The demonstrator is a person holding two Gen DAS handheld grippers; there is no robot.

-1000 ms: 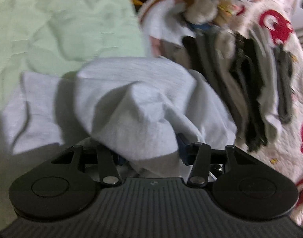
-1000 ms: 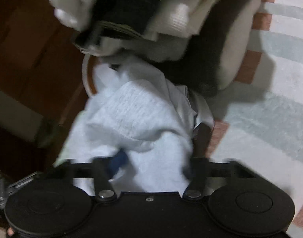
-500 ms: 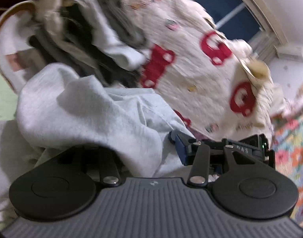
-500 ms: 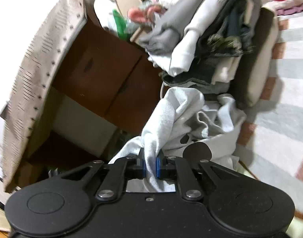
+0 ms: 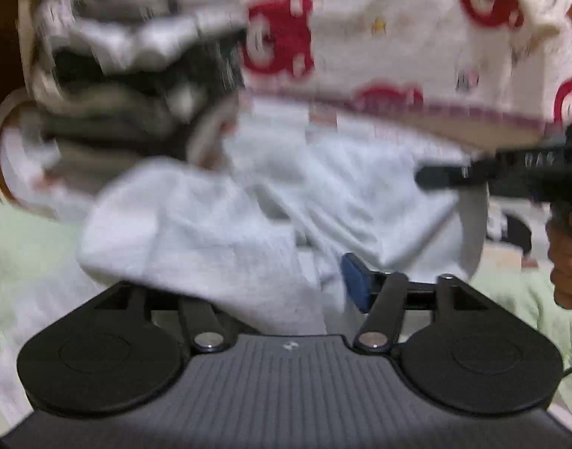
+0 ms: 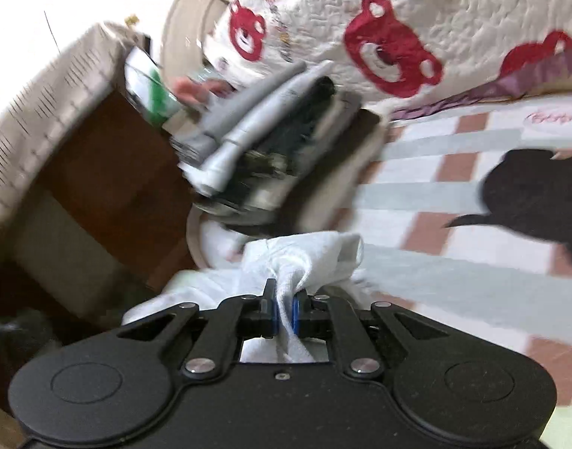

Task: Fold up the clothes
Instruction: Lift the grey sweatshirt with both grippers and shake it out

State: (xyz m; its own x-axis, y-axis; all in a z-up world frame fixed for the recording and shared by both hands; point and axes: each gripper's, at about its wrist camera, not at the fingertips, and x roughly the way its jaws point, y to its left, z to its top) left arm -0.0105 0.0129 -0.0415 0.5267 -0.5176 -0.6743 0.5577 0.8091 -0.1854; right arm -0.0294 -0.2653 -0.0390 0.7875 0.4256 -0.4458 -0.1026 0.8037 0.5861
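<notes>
While it hangs between both tools: the pale grey garment [image 5: 226, 224] is off the pile and in the air, above the green bedcover [image 5: 27, 247].
Right gripper [image 6: 285, 312]: fingers [image 6: 271, 314] clamped together on a bunched ridge of the garment [image 6: 304, 258], the cloth squeezed thin between the blue pads.
Left gripper [image 5: 286, 292]: cloth drapes over the left finger and hides it; the right blue pad [image 5: 355, 280] stands clear of the fabric, so the fingers look apart, not gripping.
Change since a second ago: the right fingers, then spread around the cloth, have closed, and both views have swung up from the bed toward the bear-print quilt [image 6: 398, 30].
Meaning for the task: my reading is that the garment has been picked out for folding, held by one tool only; it remains crumpled, no fold made.
Next need: probably a second grip by the left tool, then spreading it flat on the bed.
Nearby: the heap of dark and grey clothes [image 6: 271, 138] sits just behind; a black item [image 6: 540, 194] lies on the striped sheet [image 6: 417, 280].
Blur: heavy in the left view, so edges there are uncertain.
</notes>
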